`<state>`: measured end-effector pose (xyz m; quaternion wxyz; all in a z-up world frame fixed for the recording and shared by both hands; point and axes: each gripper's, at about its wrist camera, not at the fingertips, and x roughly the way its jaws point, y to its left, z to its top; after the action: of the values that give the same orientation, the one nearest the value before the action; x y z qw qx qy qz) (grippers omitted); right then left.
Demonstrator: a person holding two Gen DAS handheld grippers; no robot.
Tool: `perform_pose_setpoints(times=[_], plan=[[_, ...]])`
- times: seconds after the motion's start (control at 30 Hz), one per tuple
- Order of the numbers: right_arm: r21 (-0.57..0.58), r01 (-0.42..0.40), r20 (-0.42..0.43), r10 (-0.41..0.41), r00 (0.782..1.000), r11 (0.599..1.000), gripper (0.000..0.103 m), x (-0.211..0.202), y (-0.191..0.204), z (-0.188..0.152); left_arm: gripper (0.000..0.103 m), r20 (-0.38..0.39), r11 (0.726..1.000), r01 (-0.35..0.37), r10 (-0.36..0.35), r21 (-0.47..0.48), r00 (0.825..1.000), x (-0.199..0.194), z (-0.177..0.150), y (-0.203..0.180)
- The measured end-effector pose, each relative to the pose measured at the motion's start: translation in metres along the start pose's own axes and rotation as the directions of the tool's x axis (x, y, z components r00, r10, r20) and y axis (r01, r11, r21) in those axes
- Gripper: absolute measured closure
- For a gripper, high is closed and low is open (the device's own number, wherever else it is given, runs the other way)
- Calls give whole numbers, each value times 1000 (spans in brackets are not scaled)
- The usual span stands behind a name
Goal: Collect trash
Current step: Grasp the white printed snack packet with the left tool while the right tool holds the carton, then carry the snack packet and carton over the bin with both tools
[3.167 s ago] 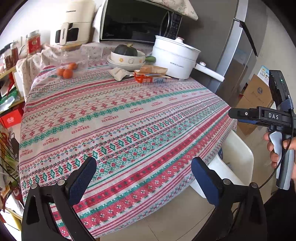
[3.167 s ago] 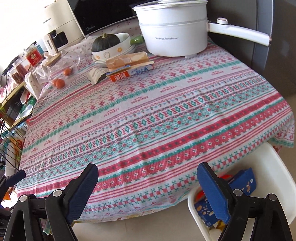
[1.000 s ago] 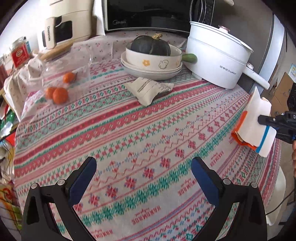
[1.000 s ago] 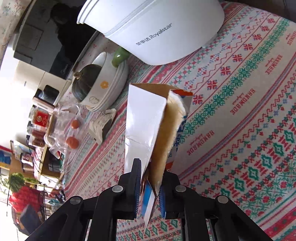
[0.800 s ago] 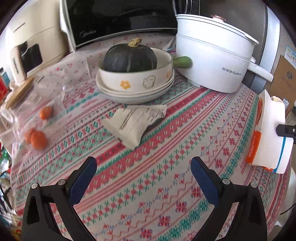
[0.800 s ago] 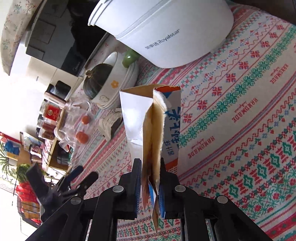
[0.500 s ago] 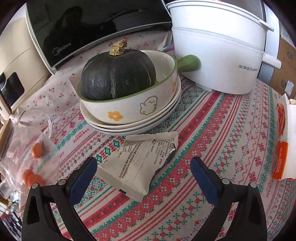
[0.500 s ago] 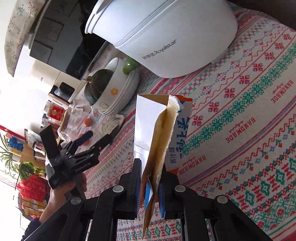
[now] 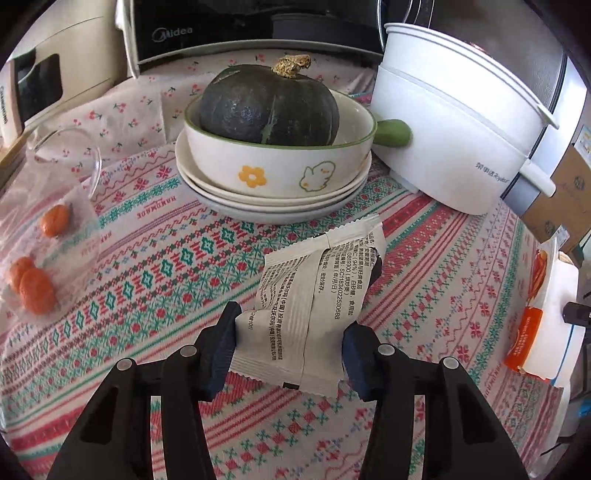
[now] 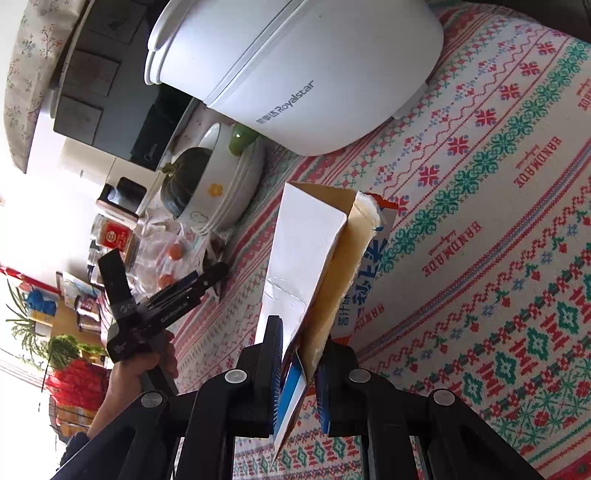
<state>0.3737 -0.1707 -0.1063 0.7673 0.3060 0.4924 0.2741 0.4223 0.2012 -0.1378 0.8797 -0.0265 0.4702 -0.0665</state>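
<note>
A crumpled white snack wrapper (image 9: 317,295) with black print lies on the patterned tablecloth. My left gripper (image 9: 290,354) has its blue pads on either side of the wrapper's near end, close against it; whether they press it I cannot tell. My left gripper also shows in the right wrist view (image 10: 218,273). My right gripper (image 10: 299,354) is shut on a flattened white, orange and blue carton (image 10: 314,258) and holds it above the table. The carton also shows at the right edge of the left wrist view (image 9: 543,314).
A bowl with a dark green squash (image 9: 269,107) stands on stacked plates just behind the wrapper. A white electric pot (image 9: 458,122) stands at the right, a microwave (image 9: 255,26) behind. A clear bag of small oranges (image 9: 37,266) lies at the left.
My left gripper has moved forward over the table to the wrapper and its jaws have narrowed around it. My right gripper picked up the carton and keeps holding it.
</note>
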Motion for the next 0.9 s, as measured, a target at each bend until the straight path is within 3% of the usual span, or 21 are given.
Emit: perform_pose_setpoints(times=[0.2,0.33,0.7,0.9], plan=[[35,21,30,-22,999,999,89,-29,10,-7,50,-27,999,-1,0,-38,1000,-42,-46,-10],[44,54,20,-55,998,998,89,-52,20,-19,50,-50,999,12,-14,-46,999,-77,-89,-37],[94,117,-5,-117,993,989,88,-107,18,-88,49,-31,997,78,-78,-7,996,-159,-160,-110],[107,152,-1,-152,988,983,88,-134,15,-122,49,-31,991,129,-128,35,991,-182,-188,-153]])
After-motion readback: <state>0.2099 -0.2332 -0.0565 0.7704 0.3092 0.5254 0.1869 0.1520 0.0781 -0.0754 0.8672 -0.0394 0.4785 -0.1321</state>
